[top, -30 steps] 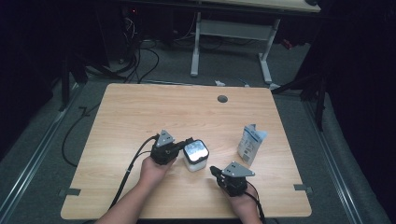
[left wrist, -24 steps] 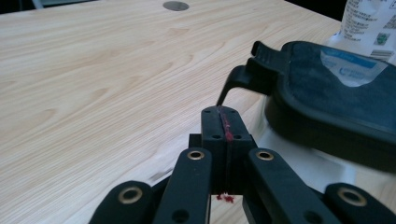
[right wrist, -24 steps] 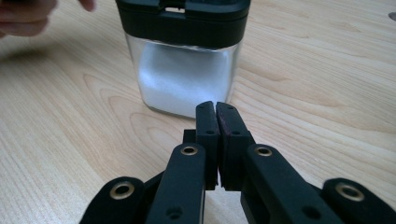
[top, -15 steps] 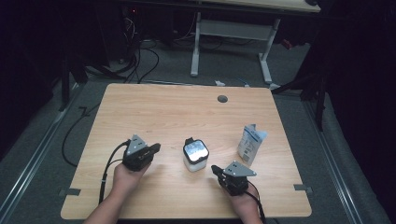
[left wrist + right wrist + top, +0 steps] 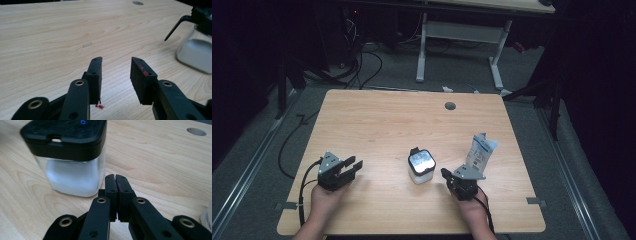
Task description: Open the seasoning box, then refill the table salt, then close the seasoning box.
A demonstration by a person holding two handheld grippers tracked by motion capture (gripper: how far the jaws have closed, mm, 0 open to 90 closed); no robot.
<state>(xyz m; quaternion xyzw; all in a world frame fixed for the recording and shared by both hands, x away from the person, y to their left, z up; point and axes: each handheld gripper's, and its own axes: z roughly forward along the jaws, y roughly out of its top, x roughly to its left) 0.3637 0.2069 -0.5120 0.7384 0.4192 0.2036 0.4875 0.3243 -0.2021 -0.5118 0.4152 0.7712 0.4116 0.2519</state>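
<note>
Much bare table (image 5: 377, 125) beyond container (image 5: 421, 167)

jar (image 5: 197, 53) cut off, pouch (image 5: 207, 216) cropped

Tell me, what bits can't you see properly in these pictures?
- White printed pouch: its print is too small to read in the high view, and the right gripper covers its base.
- Clear square jar with black lid: cut off by the right edge in the left gripper view.
- Jar's lid top: glare hides it in the high view.
</note>
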